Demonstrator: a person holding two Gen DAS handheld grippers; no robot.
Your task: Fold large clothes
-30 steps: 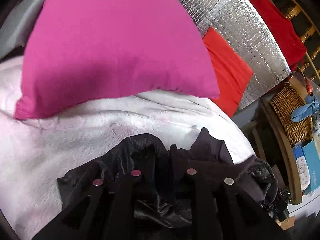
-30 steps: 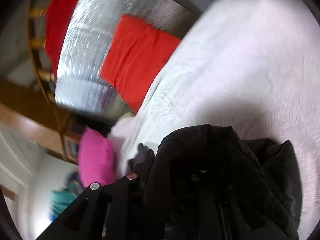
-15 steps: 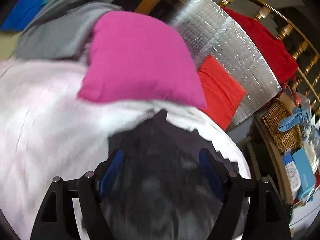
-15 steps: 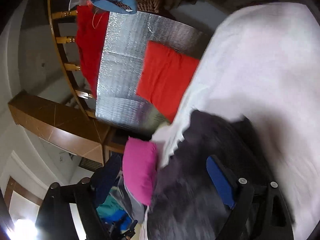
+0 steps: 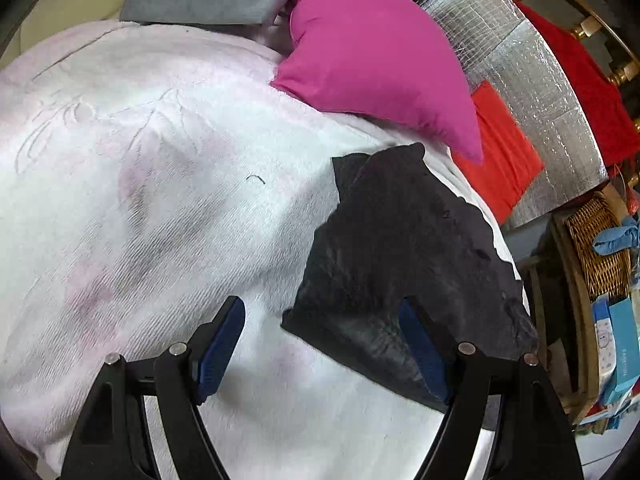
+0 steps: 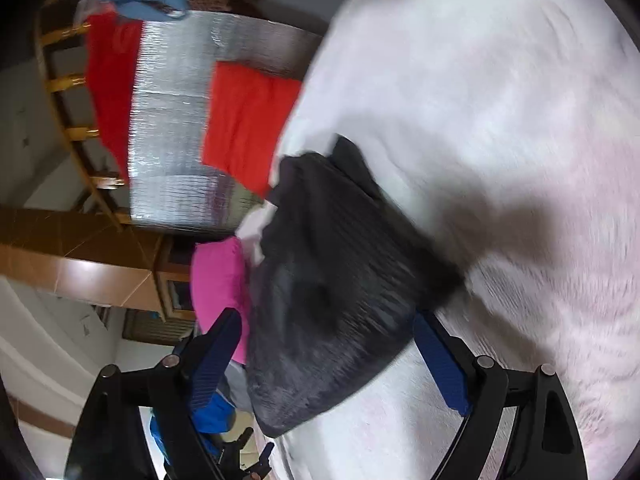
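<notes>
Left claw: spread wide, holding nothing.
Right claw: spread wide, empty.
Black garment: compact bundle on the white blanket, near the bed's edge, below the pink pillow.
Risk: slippery folds may spring loose; the bundle could slide off the edge.

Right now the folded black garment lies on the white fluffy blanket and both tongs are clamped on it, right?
Not quite. The folded black garment does lie on the white fluffy blanket, but both wrist views show the left tongs and right tongs open, gripping nothing.
</notes>
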